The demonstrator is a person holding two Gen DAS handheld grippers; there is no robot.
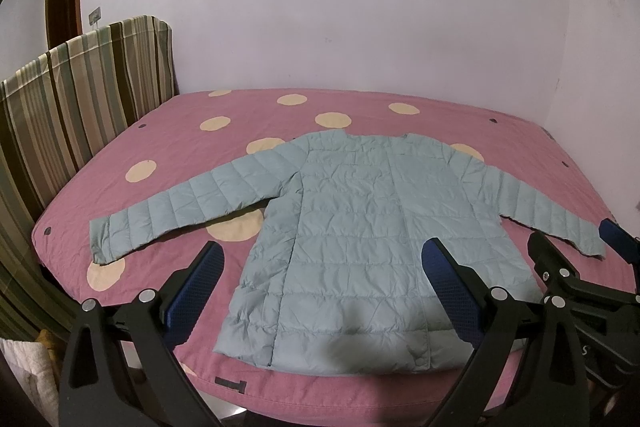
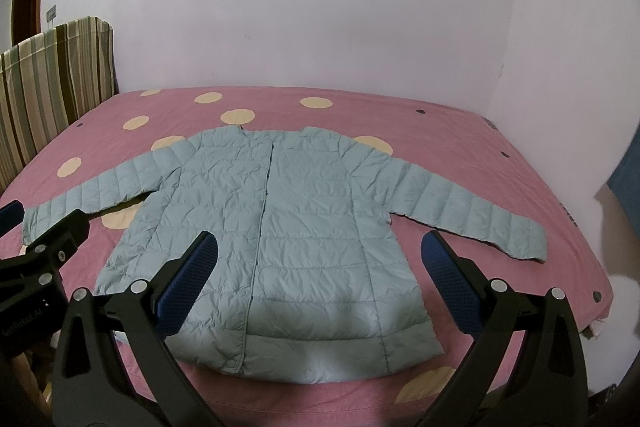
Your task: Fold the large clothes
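I see a jacket (image 1: 360,227) of quilted, crinkled cloth with a faint sheen, on the bed's (image 1: 168,131) matt pink cotton sheet. My left gripper (image 1: 324,259) is matt black plastic with textured blue pads (image 1: 448,275) and shiny metal rivets.

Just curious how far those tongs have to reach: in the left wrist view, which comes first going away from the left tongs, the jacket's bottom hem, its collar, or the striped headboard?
1. Bottom hem of the jacket: right below the open left tongs, at the bed's near edge.
2. Collar: farther up the bed, centre.
3. Striped headboard: far left, its top end by the wall.
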